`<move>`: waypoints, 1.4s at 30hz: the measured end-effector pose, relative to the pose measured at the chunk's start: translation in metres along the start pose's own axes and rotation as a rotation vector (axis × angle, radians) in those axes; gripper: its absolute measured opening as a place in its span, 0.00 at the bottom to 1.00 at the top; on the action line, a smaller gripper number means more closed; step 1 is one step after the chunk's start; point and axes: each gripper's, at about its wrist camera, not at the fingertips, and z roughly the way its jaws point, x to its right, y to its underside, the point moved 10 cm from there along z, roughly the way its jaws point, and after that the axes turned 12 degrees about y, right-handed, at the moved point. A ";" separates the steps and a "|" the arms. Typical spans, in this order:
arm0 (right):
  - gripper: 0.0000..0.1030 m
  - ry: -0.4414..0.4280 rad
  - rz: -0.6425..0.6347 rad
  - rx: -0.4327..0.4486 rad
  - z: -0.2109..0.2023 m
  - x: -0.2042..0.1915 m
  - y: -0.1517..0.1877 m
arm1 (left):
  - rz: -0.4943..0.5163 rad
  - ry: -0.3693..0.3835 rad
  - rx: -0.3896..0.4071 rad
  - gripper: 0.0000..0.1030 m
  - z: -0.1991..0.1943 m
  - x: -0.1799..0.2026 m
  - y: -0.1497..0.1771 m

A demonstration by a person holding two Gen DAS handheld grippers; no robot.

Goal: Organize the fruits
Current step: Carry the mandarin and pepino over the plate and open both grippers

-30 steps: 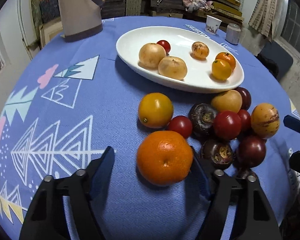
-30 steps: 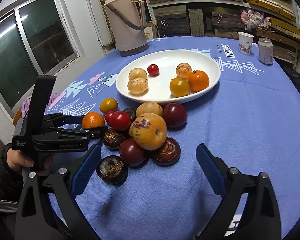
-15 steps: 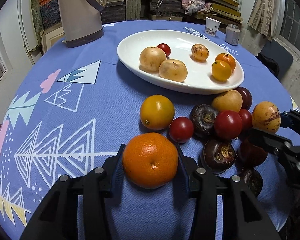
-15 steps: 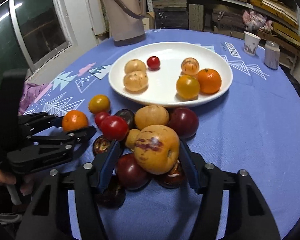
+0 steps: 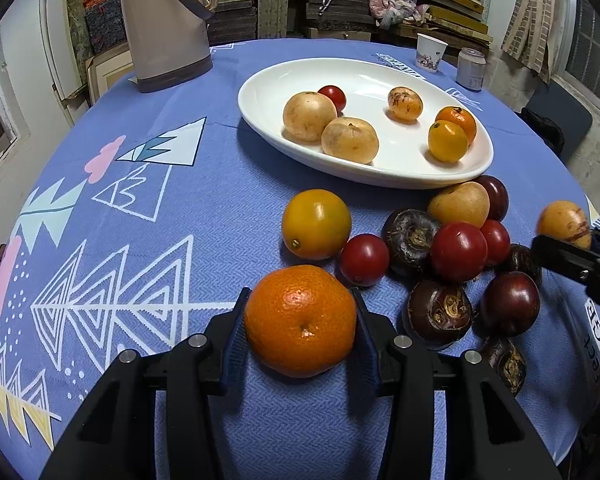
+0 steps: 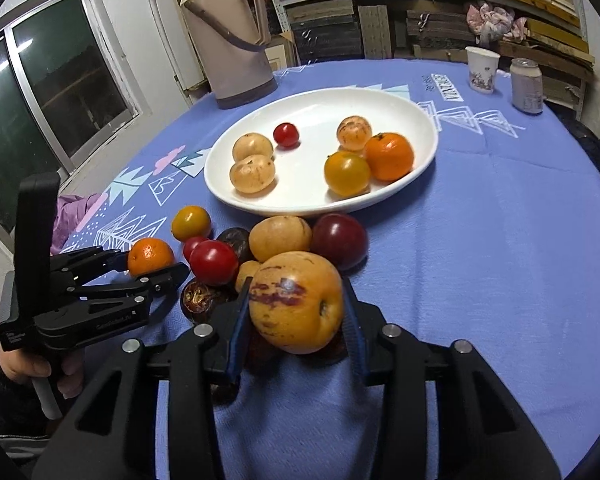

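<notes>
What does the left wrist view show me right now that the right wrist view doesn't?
Only the left wrist view shows the left gripper shut on the tangerine close up, and the dark chestnut-like fruits unobstructed.

Only the right wrist view shows the right gripper shut on the striped yellow fruit, the window, and the hand holding the left gripper.

Both show the white plate with six fruits, the thermos, cup and can.
</notes>
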 end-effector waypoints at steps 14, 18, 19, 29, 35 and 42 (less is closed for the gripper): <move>0.39 0.022 0.031 0.024 -0.012 0.026 -0.006 | -0.016 -0.003 0.001 0.46 -0.016 0.010 -0.012; 0.39 0.017 0.026 0.029 -0.015 0.024 -0.007 | -0.009 0.000 0.033 0.46 -0.029 0.016 -0.022; 0.39 0.015 0.026 0.030 -0.015 0.024 -0.008 | -0.007 -0.002 0.042 0.46 -0.033 0.017 -0.024; 0.39 0.014 0.010 0.041 -0.020 0.023 -0.018 | -0.022 0.000 0.057 0.46 -0.044 0.018 -0.037; 0.39 0.027 -0.024 0.075 -0.025 0.022 -0.041 | -0.002 0.008 0.080 0.46 -0.053 0.021 -0.060; 0.39 0.029 -0.068 0.123 -0.026 0.015 -0.085 | 0.019 0.051 0.119 0.46 -0.057 0.031 -0.109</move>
